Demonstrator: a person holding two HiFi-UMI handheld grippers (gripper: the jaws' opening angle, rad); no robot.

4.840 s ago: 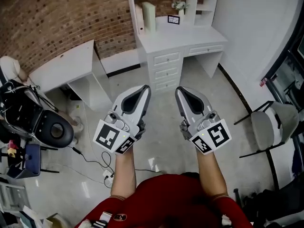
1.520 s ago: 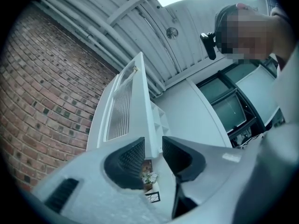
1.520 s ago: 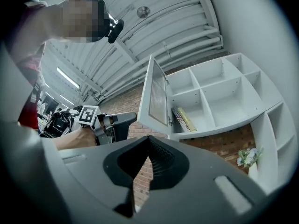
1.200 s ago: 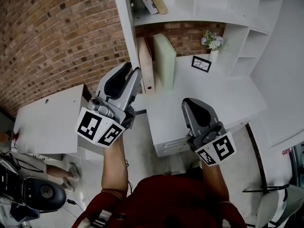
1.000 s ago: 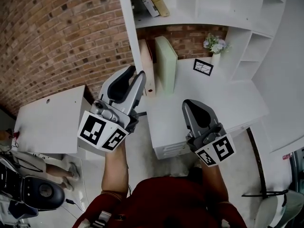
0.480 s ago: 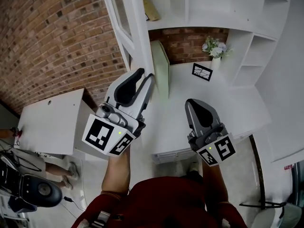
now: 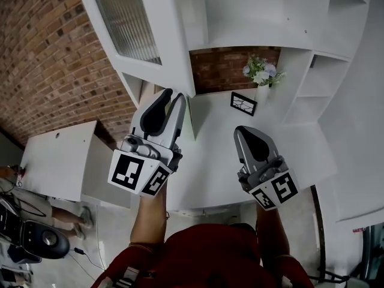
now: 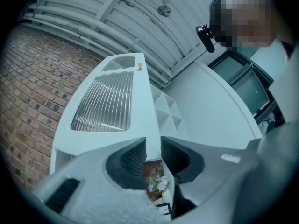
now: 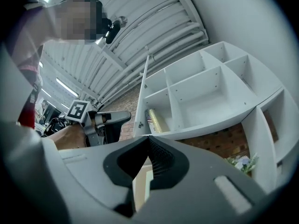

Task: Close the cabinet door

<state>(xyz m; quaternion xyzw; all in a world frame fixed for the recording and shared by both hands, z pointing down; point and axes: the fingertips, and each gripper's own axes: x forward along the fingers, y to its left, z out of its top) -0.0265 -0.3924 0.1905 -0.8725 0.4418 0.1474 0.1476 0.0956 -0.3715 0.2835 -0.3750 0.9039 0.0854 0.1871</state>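
Observation:
The white cabinet door (image 7: 129, 17) with ribbed glass stands swung open at the upper left of the hutch. In the left gripper view the cabinet door (image 8: 105, 101) fills the middle. My left gripper (image 7: 171, 96) reaches up to the door's lower corner. The left gripper (image 8: 153, 146) has its jaws a narrow gap apart; the door's white edge shows through the gap, and I cannot tell whether they touch it. My right gripper (image 7: 245, 131) hovers over the desk, shut and empty. The right gripper view shows the right gripper (image 9: 148, 141), the door (image 9: 142, 92) edge-on and the left gripper (image 9: 127, 116) beside it.
A white desk top (image 7: 222, 161) lies below both grippers. On it stand a vase of flowers (image 7: 259, 71) and a small picture frame (image 7: 243, 104). Open shelf compartments (image 7: 312, 71) rise at the right. Books (image 9: 156, 120) lean in the shelf behind the door. A brick wall (image 7: 42, 59) is at left.
Both grippers have moved forward toward the hutch with the person. The open door, earlier a thin edge at the top, now looms over the left gripper.

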